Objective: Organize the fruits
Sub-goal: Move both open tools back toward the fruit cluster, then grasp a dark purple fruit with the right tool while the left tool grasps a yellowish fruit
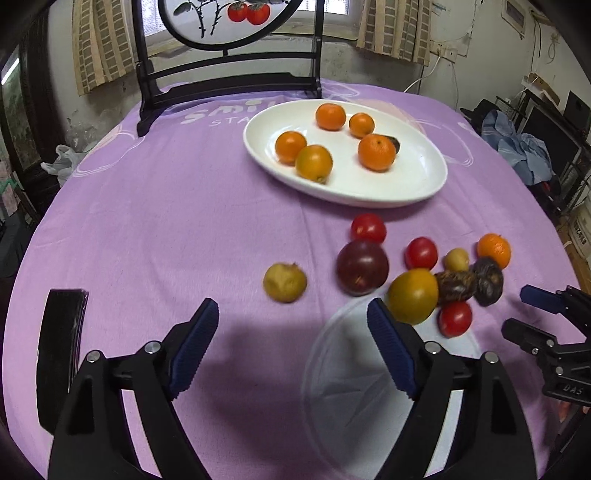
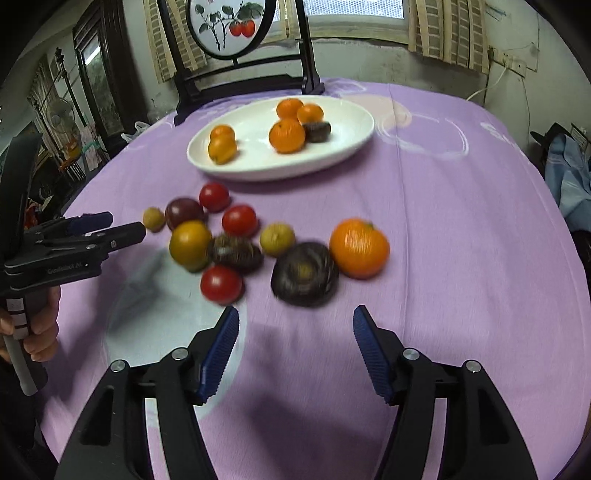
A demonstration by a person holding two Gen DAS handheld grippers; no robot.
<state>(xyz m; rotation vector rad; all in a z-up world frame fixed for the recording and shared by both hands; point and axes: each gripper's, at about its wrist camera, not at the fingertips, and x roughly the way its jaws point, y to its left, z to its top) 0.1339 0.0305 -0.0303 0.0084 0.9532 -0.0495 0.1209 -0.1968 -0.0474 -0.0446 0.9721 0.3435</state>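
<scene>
**A:** how do the loose fruits handle? They sit just in front of the white plate (image 2: 351,147), nearer the cams.

**B:** prob light, smooth, round, so they roll. Red tomato (image 2: 221,284) looks soft imo, pinch gently across the widest part. Orange (image 2: 359,248) seems firmer.

**A:** claws?

**B:** left gripper (image 1: 291,314) gaping, right gripper (image 2: 295,321) about half open, both empty, touching nothing, short of the pile.

From my left camera, a dark fruit (image 1: 396,143) on the white plate (image 1: 424,184) sits mostly hidden behind an orange (image 1: 376,152). The loose fruit on the cloth smear with blur, so I can't name the dark wrinkled one (image 2: 305,274). The round picture (image 1: 236,22) is cut off at the top edge.
</scene>
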